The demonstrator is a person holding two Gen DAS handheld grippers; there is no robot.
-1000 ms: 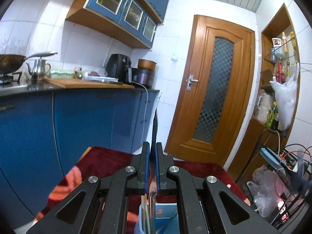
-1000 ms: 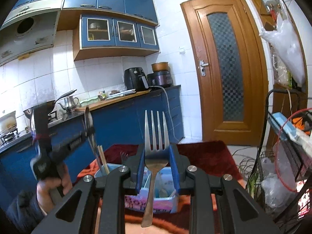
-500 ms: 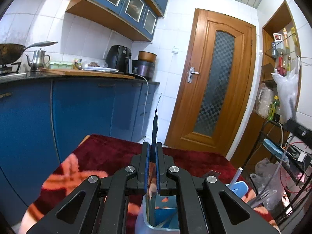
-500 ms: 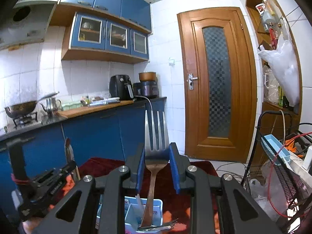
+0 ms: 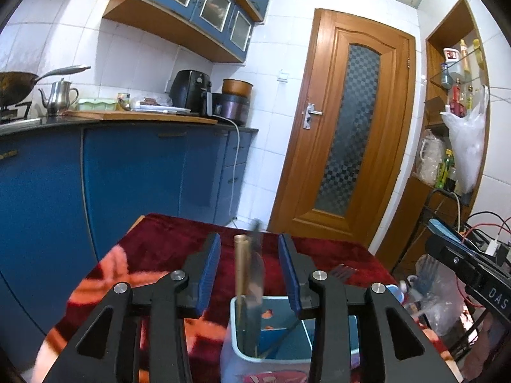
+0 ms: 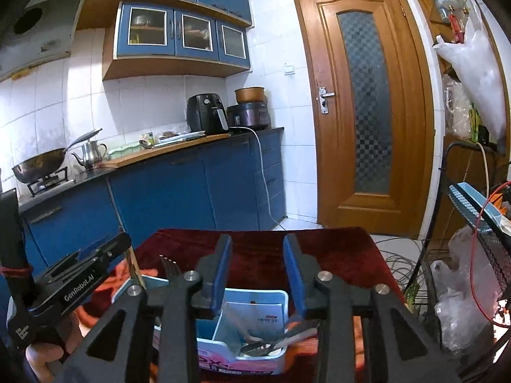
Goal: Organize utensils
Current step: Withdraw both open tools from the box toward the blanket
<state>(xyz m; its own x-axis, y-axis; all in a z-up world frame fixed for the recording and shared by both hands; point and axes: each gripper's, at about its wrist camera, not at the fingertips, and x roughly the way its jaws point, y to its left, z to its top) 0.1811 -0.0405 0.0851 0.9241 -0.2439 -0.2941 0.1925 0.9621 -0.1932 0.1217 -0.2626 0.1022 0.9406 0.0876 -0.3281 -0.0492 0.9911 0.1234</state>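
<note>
Left gripper [image 5: 249, 266] has its fingers spread, gripping nothing; chopsticks [image 5: 240, 268] and a blurred knife [image 5: 255, 274] stand in the bin [image 5: 306, 359] at lower centre. Right gripper [image 6: 257, 269] is likewise spread and empty above the bin, fork [image 6: 167, 265] at lower left. The left gripper reads "GenRobot.AI".

Both tools [image 5: 249, 268] [image 6: 258, 266] spread wide, empty.

hand-held grippers: 2 [image 5: 249, 274] [image 6: 257, 274] | utensil bins: 1 [image 6: 255, 296] | doors: 1 [image 5: 348, 127] | kettles: 1 [image 5: 59, 97]
</note>
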